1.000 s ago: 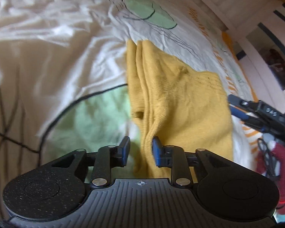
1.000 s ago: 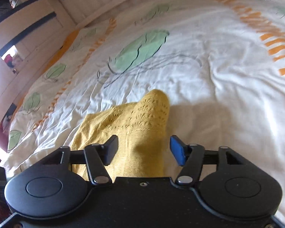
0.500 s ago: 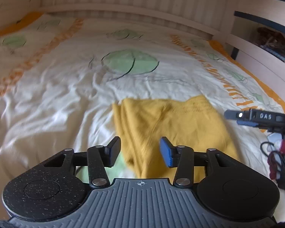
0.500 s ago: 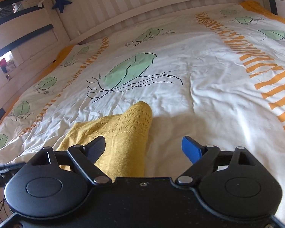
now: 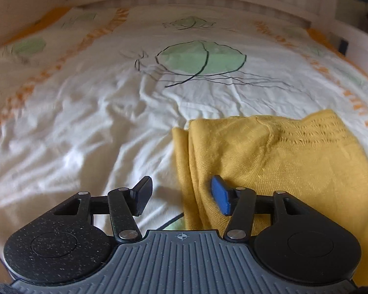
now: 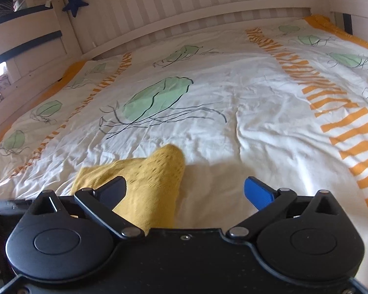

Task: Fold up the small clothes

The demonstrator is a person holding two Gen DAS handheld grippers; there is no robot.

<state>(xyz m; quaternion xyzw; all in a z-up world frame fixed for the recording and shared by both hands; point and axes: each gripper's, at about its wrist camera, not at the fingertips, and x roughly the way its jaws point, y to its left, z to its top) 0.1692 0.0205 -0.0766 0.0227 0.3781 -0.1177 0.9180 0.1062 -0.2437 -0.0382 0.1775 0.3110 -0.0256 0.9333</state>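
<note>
So the yellow knit top [image 5: 277, 156] is lying folded on the bed [image 5: 98, 127], sitting at about 3 o'clock in the left wrist view and poking up at around 7 o'clock in the right one [image 6: 154, 183]. It looks like soft, light, loose knit, with an openwork lace band near one end, so my guess is it'll drape and slump the second you lift it, and that lace bit could snag. I'd pinch it at the doubled-up folded edge on its left side, through all the layers, rather than grabbing a single layer or the lacy part. Left claw [image 5: 181, 197] is spread fairly wide with nothing in it, its blue finger right over the folded edge and the black one over bare sheet. Right claw [image 6: 186, 191] is wide open too, empty, and the top only reaches its black finger. Compared to a second ago, both claws have opened up a lot (the left was nearly pinched around that edge) and both cameras have tipped up and pulled back, so you now see the headboard [image 6: 208, 7] and way more duvet. The top itself looks like it stayed put.
</note>
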